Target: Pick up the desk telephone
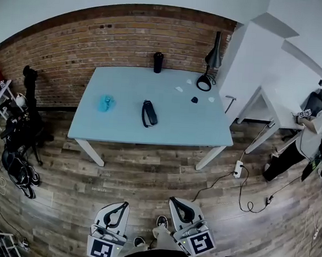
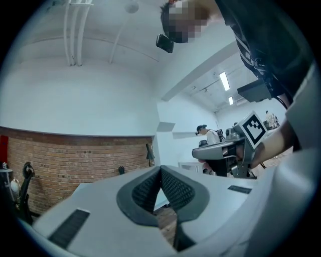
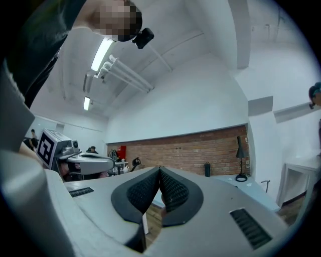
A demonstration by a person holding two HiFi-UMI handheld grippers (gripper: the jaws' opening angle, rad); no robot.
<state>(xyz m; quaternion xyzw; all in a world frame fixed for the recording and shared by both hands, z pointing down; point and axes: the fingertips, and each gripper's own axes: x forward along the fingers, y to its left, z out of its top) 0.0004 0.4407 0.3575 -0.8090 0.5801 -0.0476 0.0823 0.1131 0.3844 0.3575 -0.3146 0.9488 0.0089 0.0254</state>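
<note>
Since the left hand-held gripper (image 1: 125,204) and right hand-held gripper (image 1: 173,199) are pinched closed, empty, far from the table (image 1: 125,84), arriving unopened could shove the telephone (image 1: 149,113) aside.

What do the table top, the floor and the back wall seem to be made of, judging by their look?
Table top: probably painted or laminated board; smooth, matte pale blue with no visible grain.
Floor: wood or wood-look planks; board seams and mixed brown tones show.
Back wall: red-brown brick; rows of pale mortar lines show.
</note>
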